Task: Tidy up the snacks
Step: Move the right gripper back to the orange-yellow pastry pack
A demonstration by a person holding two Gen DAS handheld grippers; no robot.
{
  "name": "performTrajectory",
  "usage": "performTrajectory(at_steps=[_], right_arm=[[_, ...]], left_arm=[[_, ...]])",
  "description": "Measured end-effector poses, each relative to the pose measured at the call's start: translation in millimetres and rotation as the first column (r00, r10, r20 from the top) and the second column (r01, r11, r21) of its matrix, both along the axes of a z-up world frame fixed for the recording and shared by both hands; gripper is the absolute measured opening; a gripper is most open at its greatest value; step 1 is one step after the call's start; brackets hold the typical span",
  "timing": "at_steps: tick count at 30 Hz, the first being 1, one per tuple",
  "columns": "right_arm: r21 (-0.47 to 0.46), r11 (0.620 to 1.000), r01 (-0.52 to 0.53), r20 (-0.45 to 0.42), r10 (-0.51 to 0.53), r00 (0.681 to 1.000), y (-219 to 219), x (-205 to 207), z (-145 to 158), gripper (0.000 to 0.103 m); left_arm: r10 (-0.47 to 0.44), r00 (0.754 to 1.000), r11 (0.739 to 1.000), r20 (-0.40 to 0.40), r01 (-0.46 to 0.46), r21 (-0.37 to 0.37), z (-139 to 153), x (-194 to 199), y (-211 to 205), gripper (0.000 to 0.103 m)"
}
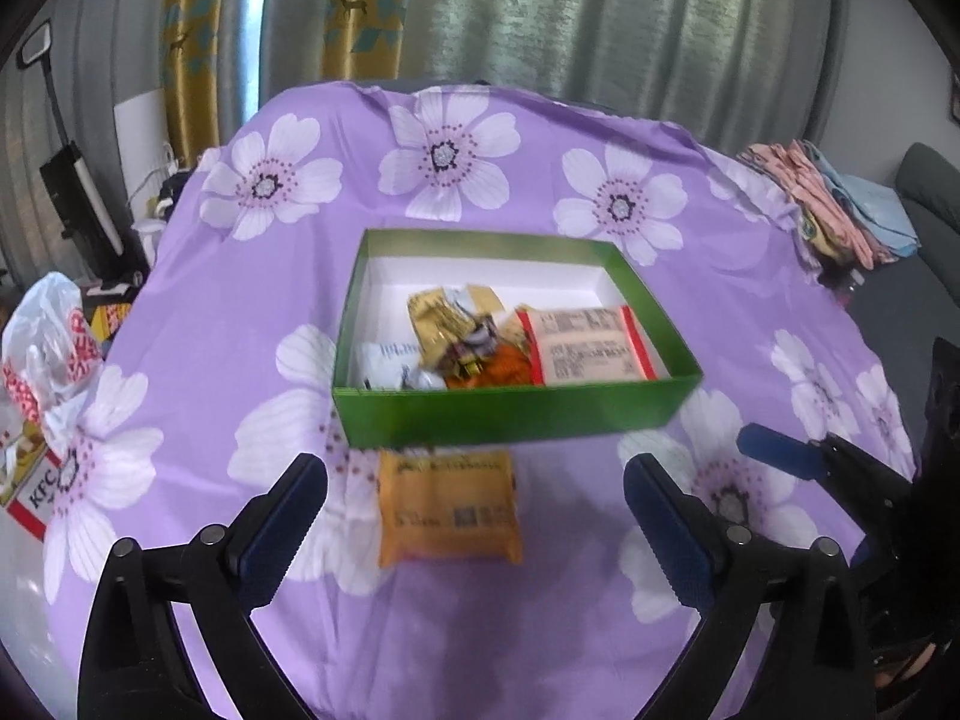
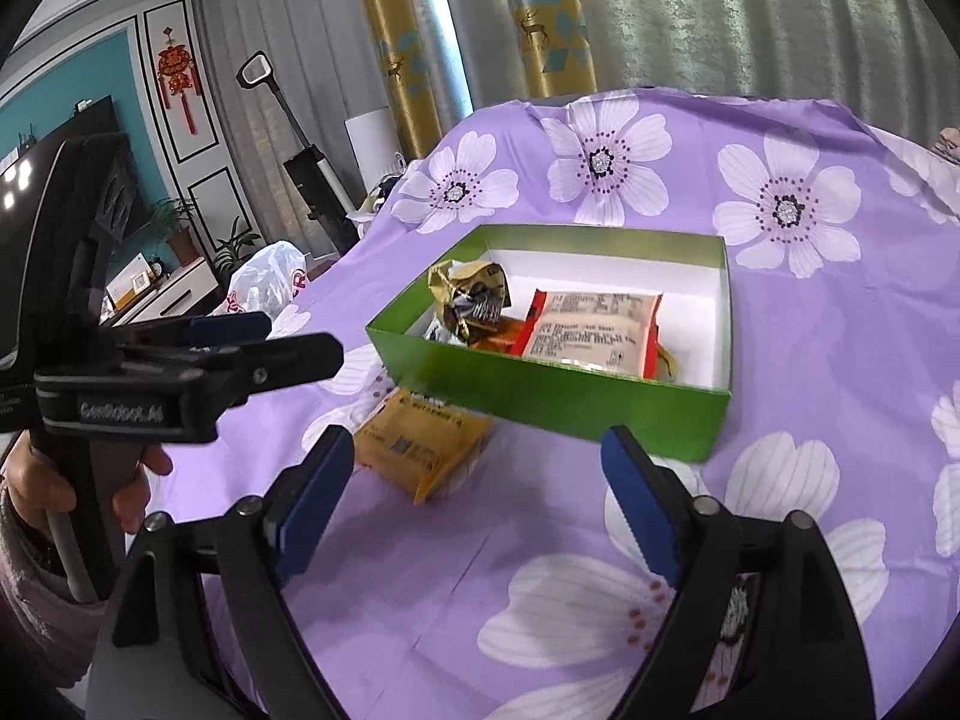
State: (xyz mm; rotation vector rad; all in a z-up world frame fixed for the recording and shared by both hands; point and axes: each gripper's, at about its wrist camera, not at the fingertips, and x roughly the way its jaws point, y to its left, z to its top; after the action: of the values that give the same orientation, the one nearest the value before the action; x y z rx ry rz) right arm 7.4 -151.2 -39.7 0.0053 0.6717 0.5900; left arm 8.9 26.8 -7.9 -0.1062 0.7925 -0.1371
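Both the left gripper [image 1: 474, 501] and right gripper [image 2: 474, 480] hung with jaws apart, empty, over the orange packet [image 1: 449, 507] just below the green box [image 1: 516, 414] at frame center.

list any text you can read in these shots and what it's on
"KFC": red and white box at the left edge of the table.
"GenRobot.AI", faint: side of the left gripper.
Yellow snack packet, red-edged packet in the green box: print too blurred to read.
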Motion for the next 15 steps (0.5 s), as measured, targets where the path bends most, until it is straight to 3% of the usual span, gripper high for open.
performTrajectory(at_steps=[15], right_arm=[[-0.006, 0.999, -0.047, -0.009, 0.047, 0.999, 11.8, -19.5, -1.9, 0.086]], left_arm=[[0.014, 0.999, 1.000, -0.037, -0.014, 0.003, -13.6, -24.1, -0.7, 0.099]])
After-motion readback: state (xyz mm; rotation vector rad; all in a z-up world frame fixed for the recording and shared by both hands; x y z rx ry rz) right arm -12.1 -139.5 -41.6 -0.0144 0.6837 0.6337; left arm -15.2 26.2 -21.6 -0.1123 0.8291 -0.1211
